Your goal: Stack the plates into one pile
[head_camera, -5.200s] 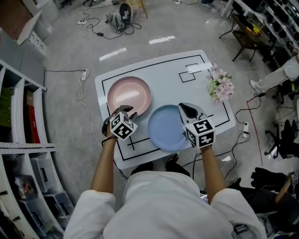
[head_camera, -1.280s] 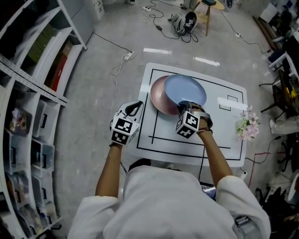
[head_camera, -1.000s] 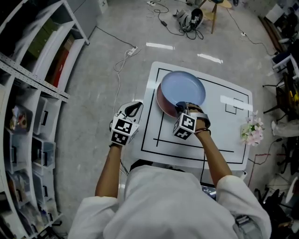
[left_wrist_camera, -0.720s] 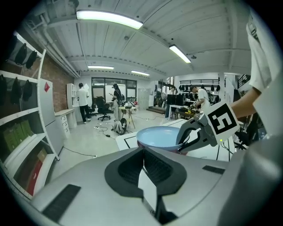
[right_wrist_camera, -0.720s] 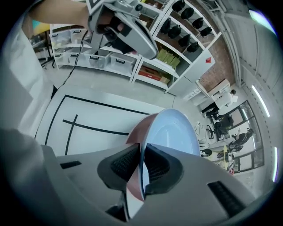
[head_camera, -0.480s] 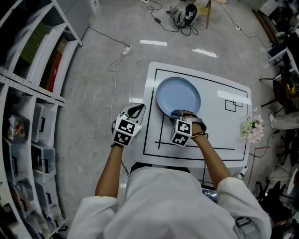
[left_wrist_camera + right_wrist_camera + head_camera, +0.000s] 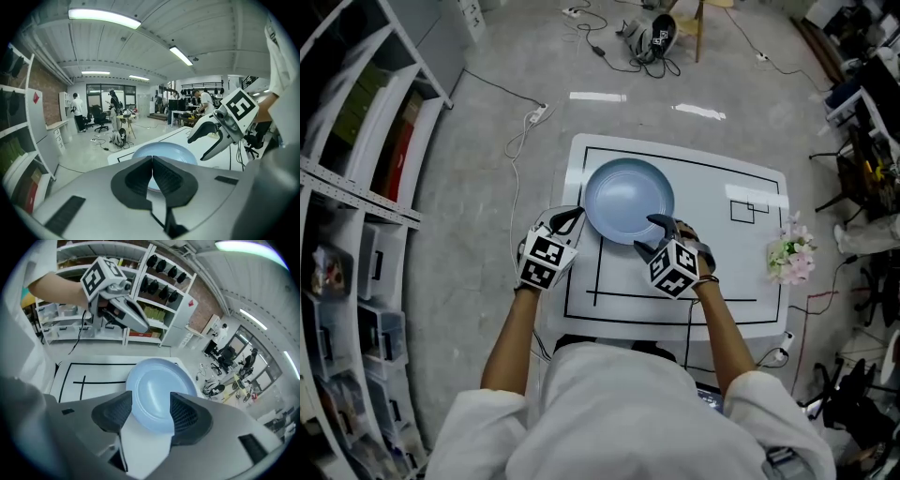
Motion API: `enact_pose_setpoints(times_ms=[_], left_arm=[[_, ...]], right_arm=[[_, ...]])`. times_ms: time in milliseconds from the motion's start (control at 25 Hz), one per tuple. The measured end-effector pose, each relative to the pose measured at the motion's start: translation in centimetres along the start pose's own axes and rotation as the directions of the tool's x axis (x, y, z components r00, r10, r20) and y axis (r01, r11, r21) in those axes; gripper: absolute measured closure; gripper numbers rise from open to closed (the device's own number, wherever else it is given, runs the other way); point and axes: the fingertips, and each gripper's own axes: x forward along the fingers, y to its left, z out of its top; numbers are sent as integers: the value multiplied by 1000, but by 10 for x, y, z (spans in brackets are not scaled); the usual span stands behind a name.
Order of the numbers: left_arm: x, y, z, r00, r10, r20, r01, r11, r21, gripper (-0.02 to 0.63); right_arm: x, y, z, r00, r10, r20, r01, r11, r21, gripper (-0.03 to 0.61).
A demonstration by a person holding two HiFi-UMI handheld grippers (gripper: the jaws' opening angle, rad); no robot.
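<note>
The blue plate (image 7: 628,200) lies flat on the far-left part of the white bench (image 7: 712,267), inside its black outline. The right gripper (image 7: 648,234) sits at the plate's near-right rim with its jaws opening and spread wide. In the right gripper view the near rim lies in the gap between them, and neither pad presses on it. The left gripper (image 7: 571,217) is at the bench's left edge, just beside the plate's near-left rim (whether it touches I cannot tell). Its jaws are together with nothing between them, and in the left gripper view the plate lies beyond their tips.

A little over a second ago the blue plate sat off-centre on a pink plate, whose rim showed as a crescent at the left. The right jaws were then closed on the blue rim. Now no pink shows around the blue plate, and the right jaws have let go. The left gripper has stayed closed at the bench's side throughout.

Only the head view shows the flowers (image 7: 789,258) at the bench's right edge. The left gripper view shows the right gripper from the side, its jaws forked above the bench, and people (image 7: 77,110) far off across the room. The right gripper view shows the left gripper raised in front of shelving (image 7: 164,296).
</note>
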Motion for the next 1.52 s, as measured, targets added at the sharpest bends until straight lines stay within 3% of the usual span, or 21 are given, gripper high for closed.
enact_pose_setpoints(times_ms=[120, 200, 400, 520, 640, 760, 1080, 1280, 1520], left_arm=[[11, -13, 39, 999, 17, 50, -19, 999, 29, 594], [17, -25, 73, 995, 28, 97, -34, 998, 52, 594], [19, -53, 165, 970, 55, 238, -79, 993, 90, 594], [15, -66, 214, 950, 65, 306, -103, 989, 110, 594], [7, -77, 253, 929, 66, 363, -119, 985, 124, 594], [-4, -87, 285, 914, 67, 401, -132, 982, 137, 595], [-47, -102, 327, 873, 88, 479, -179, 973, 148, 594], [-60, -103, 325, 873, 86, 480, -183, 970, 158, 594], [-61, -104, 317, 878, 74, 472, -177, 968, 177, 594]], right_arm=[[-44, -46, -11, 989, -119, 84, 108, 987, 120, 343], [-80, -86, -23, 964, -233, 127, 200, 954, 224, 398], [-182, -172, -58, 852, -491, 181, 379, 817, 434, 565], [-238, -205, -67, 790, -581, 198, 431, 755, 494, 565], [-280, -226, -68, 740, -635, 220, 467, 721, 512, 565], [-318, -239, -61, 699, -666, 261, 470, 702, 535, 566], [-373, -240, -36, 637, -692, 339, 464, 696, 548, 566], [-378, -232, -28, 625, -707, 332, 490, 686, 538, 567], [-372, -224, -24, 639, -697, 324, 492, 695, 524, 567]])
